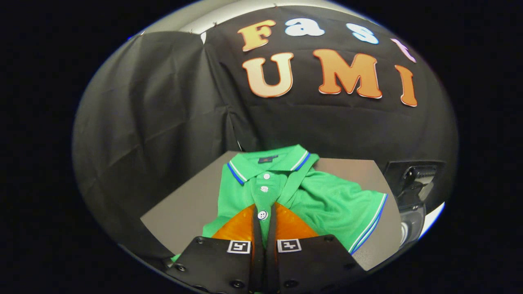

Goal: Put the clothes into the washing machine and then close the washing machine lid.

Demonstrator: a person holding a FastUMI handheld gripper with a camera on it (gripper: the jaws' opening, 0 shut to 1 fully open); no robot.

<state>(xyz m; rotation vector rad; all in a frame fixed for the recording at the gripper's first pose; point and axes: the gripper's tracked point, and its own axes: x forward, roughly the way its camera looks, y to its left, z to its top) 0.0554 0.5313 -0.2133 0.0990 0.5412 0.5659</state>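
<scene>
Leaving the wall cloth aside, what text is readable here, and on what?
Neck tag on the green polo shirt: too small to read.
Square markers on the gripper: coded patterns, no words.
Its fingers sit nearly together over the shirt's placket; grip unclear.

Grey table (184, 208) against black cloth wall (155, 106), dark device (414, 179) beside it
</scene>
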